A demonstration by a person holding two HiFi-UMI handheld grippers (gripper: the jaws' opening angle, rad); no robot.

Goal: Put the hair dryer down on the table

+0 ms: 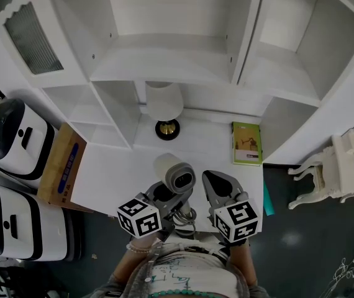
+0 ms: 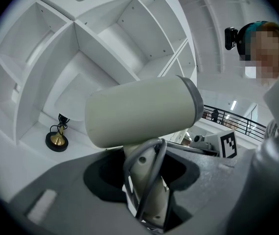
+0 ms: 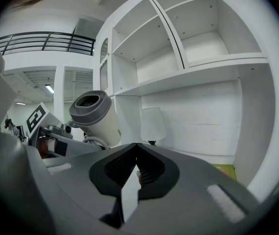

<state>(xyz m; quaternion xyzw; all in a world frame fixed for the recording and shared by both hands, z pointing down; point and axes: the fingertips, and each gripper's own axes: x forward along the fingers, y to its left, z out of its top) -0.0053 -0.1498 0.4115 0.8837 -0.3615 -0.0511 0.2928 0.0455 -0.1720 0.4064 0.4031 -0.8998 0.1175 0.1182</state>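
holding the hair dryer point(image 1: 174, 174) up off the surface point(image 1: 208, 151), bottom centre of the head view, one barrel end facing the camera. left gripper point(image 1: 164, 196) fingers are clamped on its handle point(image 2: 147, 180), with the cord point(image 2: 127, 163) looped round the grip. right gripper point(image 1: 217, 188) sits just beside it, fingers together, nothing between them. to set it down well: lower over the bare patch in front of the lamp point(image 1: 166, 104), left of the green book point(image 1: 246, 143). lay the barrel on its side so it can't topple, touch down, then release. watch that the cord doesn't snag a finger.
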